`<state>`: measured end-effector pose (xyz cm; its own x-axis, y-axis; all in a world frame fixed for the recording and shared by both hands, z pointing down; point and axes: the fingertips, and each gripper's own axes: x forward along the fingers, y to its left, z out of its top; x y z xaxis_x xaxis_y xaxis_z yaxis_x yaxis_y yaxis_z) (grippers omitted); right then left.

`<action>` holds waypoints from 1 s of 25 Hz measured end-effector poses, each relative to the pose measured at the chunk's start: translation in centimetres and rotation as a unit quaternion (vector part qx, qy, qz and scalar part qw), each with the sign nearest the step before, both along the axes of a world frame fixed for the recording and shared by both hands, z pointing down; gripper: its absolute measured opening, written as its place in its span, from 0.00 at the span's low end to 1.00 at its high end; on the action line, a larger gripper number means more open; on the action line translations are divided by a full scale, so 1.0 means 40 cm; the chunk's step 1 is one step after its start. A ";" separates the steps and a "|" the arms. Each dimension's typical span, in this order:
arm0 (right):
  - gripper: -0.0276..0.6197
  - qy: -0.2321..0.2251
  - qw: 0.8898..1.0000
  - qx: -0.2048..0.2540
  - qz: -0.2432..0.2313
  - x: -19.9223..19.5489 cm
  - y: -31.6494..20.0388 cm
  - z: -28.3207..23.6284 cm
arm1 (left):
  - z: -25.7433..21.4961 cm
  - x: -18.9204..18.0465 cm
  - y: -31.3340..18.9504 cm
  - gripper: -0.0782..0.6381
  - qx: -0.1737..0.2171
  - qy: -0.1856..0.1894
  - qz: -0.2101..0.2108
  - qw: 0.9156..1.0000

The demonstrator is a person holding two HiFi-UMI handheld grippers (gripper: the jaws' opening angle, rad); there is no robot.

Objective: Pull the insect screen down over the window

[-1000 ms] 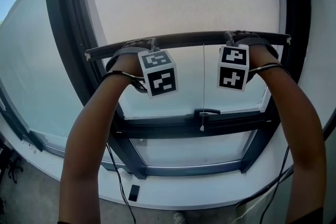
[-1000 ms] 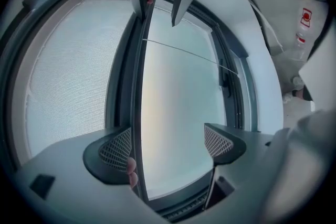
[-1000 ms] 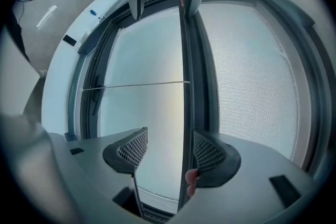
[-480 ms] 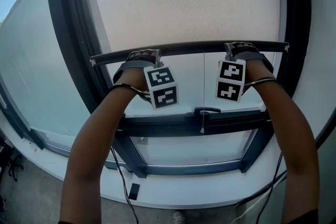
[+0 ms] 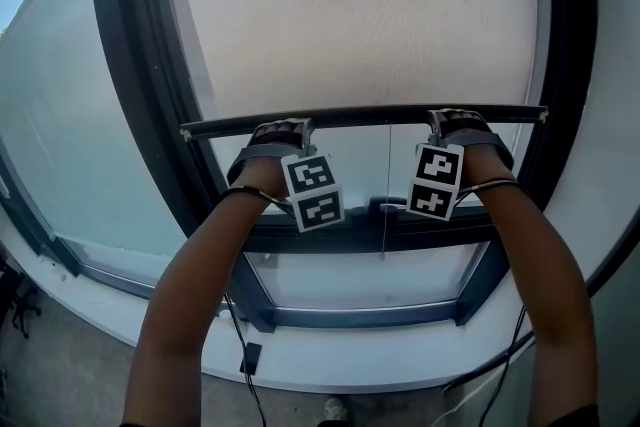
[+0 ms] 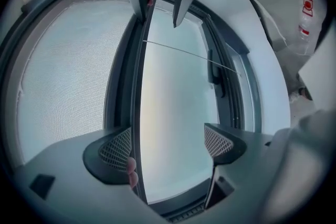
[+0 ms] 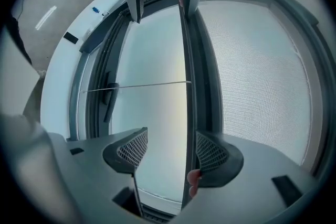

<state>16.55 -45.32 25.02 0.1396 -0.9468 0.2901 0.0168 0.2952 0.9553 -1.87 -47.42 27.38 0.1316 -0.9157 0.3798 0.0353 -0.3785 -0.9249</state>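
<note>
The insect screen's grey mesh (image 5: 370, 15) covers the upper part of the window and ends in a dark bottom bar (image 5: 360, 118). Each gripper sits on that bar: my left gripper (image 5: 283, 128) left of the middle, my right gripper (image 5: 455, 121) near the right end. In the left gripper view the jaws (image 6: 167, 145) stand wide apart, and the bar (image 6: 137, 113) runs between them against the left pad (image 6: 116, 149). In the right gripper view the open gripper (image 7: 171, 151) has the bar (image 7: 186, 113) against its right pad (image 7: 210, 153). A thin pull cord (image 5: 388, 185) hangs from the bar's middle.
A dark window frame (image 5: 150, 115) surrounds the pane, with a cross rail (image 5: 300, 237) and a handle (image 5: 385, 207) below the bar. The white sill (image 5: 400, 365) curves underneath. A cable and a small black box (image 5: 250, 356) lie on it at the left.
Both grippers and the screen bar have come down the window together. More mesh shows above the bar, and the bar is now close to the handle.
</note>
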 end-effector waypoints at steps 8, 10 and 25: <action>0.46 -0.009 1.000 0.010 0.000 0.000 0.000 0.068 | 0.071 0.002 0.004 0.72 -0.014 0.000 -0.003 1.000; 0.46 -0.007 1.000 -0.005 0.001 0.001 0.001 0.111 | 0.118 0.002 0.005 0.72 -0.029 -0.002 -0.001 1.000; 0.46 -0.022 0.996 -0.092 -0.003 -0.003 0.016 0.340 | 0.339 0.002 0.014 0.71 -0.074 -0.003 -0.001 0.997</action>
